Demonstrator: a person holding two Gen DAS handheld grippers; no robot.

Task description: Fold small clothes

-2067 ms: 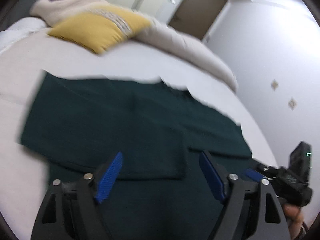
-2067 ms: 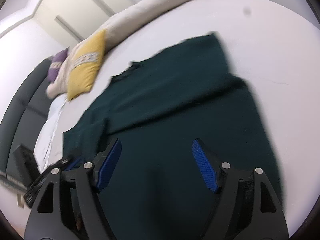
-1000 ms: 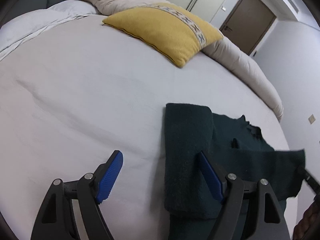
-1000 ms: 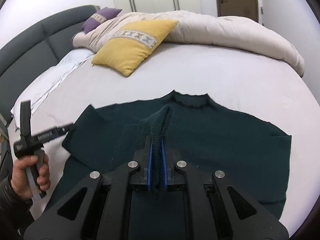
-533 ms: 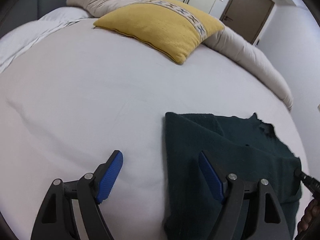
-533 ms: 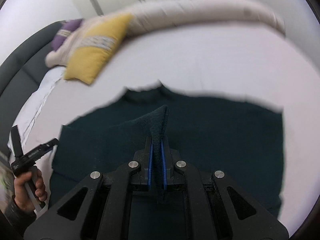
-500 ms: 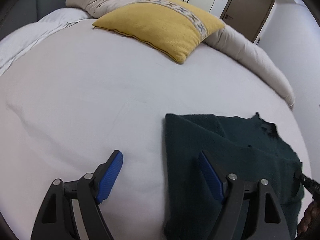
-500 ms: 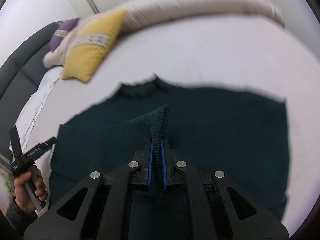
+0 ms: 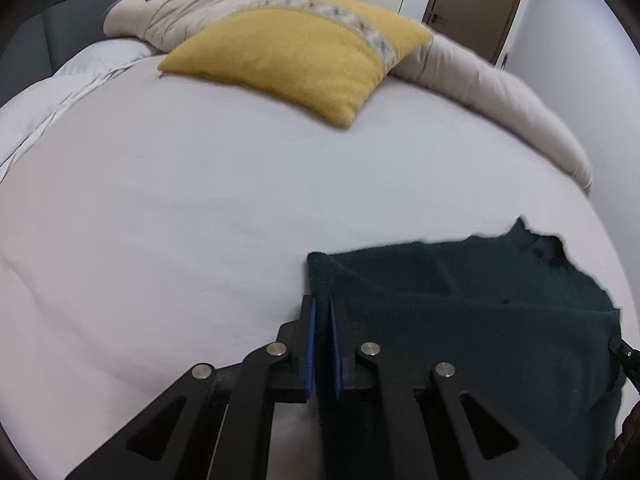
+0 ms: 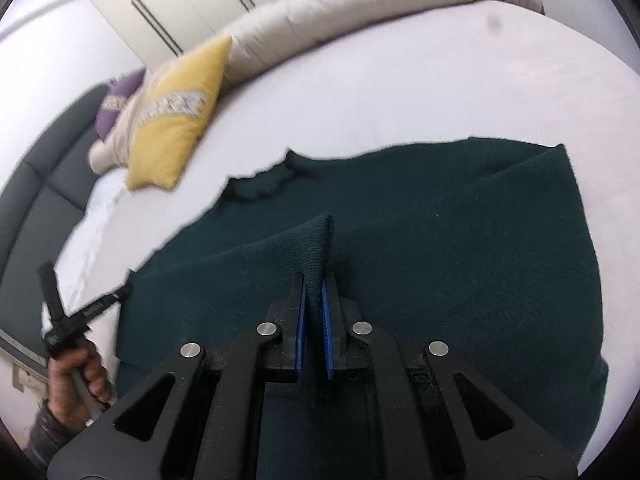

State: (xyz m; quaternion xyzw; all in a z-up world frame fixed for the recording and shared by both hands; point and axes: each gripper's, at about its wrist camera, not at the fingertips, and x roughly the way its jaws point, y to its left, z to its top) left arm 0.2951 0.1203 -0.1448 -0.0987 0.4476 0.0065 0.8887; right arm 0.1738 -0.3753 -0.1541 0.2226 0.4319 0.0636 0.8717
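Both wrist cameras look down along their own fingers, close over the bed (image 9: pixel 200 208). Both views share the dark green sweater (image 10: pixel 460 260) and yellow pillow (image 9: pixel 296 52).

My left gripper (image 9: pixel 322 312) and right gripper (image 10: pixel 315 292) both angle downward, each with its 2 jaws clamped on cloth.

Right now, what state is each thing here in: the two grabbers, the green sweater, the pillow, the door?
Left gripper: shut on the sweater's edge.
Right gripper: shut on a pinched-up fold.
Sweater: partly folded, lying on the bed.
Yellow pillow: lying flat.
Door: closed.
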